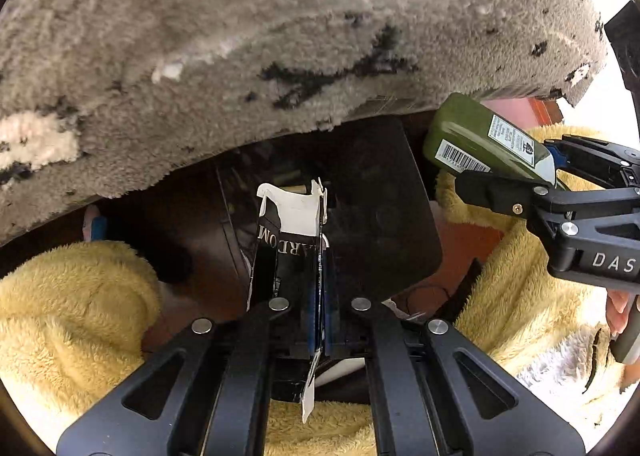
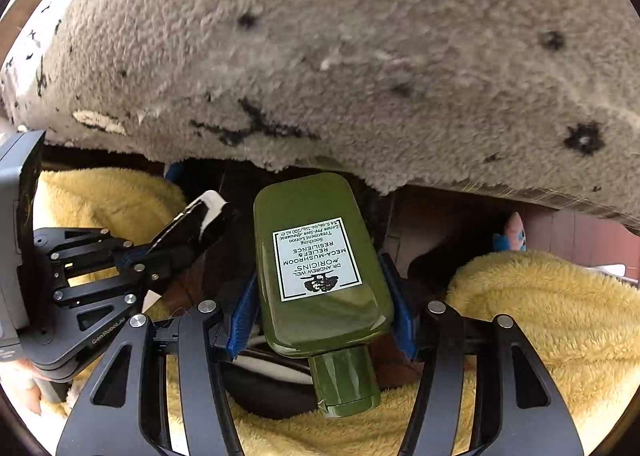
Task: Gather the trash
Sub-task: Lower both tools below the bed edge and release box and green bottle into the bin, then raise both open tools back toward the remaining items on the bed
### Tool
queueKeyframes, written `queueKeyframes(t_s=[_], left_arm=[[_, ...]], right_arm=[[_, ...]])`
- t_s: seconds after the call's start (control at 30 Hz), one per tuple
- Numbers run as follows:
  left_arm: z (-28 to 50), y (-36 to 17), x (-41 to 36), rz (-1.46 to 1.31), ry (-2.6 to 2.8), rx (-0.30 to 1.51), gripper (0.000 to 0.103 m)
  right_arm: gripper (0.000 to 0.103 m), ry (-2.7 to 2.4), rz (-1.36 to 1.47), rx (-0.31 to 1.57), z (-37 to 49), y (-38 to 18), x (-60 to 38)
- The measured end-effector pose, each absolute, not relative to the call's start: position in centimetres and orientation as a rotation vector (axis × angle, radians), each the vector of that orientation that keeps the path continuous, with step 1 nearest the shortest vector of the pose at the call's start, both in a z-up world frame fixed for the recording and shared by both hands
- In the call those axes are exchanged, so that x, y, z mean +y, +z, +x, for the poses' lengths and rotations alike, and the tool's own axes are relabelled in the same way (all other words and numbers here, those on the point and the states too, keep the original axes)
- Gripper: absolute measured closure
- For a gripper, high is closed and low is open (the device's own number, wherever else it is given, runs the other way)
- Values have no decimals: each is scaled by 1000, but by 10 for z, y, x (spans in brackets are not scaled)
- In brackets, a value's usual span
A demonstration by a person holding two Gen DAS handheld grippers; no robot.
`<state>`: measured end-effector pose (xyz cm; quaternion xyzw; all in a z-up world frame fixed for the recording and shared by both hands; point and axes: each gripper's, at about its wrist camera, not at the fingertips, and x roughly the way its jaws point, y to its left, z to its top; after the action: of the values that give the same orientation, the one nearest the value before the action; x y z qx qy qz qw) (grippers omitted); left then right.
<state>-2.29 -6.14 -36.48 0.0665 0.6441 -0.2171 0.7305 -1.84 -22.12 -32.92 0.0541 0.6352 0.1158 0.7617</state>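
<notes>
My left gripper (image 1: 320, 308) is shut on a flattened black and white carton (image 1: 292, 224) that stands up between its blue pads. It hangs over a dark glossy bin-like container (image 1: 380, 216). My right gripper (image 2: 322, 308) is shut on a green lotion bottle (image 2: 320, 256) with a white label, cap toward the camera and a blue pad on each side. In the left wrist view the bottle (image 1: 472, 136) and right gripper (image 1: 528, 172) are at the right, beside the container. The right wrist view shows the left gripper (image 2: 160, 252) with the carton (image 2: 196, 224) at the left.
A shaggy grey rug (image 1: 280, 36) with black marks fills the top of both views. A fluffy yellow blanket (image 1: 72, 296) lies on both sides of the dark container, over red-brown floor (image 1: 460, 248). A small pink and blue toy (image 2: 512, 236) sits near the rug's edge.
</notes>
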Motion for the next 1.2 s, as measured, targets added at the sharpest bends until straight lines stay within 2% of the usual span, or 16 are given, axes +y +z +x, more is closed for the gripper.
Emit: queueKeyframes(t_s=[0.1,0.17,0.3,0.47,0.73,1.03,1.2], left_arm=[[-20,-369,-62,130,-484,1430,98],[-14,-371,-60,123,-480,1429,83],[-9,-366,-53,116,-464,1425,76],[-2,-348,-48,129,-430,1391,59],[6,-290,-25,139,-367,1231,47],[18,-206,-3,155,-303,979,43],[39,-178,6,160,-262,891,40]], right_arm=[[44,241,116,1392,-16,-334,-222],[44,238,125,1395,-14,-336,-225],[41,236,142,1385,-11,-334,-229],[41,229,140,1353,-11,-322,-230],[40,175,119,1200,-15,-268,-248],[40,162,94,992,1,-203,-264],[40,156,70,917,21,-176,-262]])
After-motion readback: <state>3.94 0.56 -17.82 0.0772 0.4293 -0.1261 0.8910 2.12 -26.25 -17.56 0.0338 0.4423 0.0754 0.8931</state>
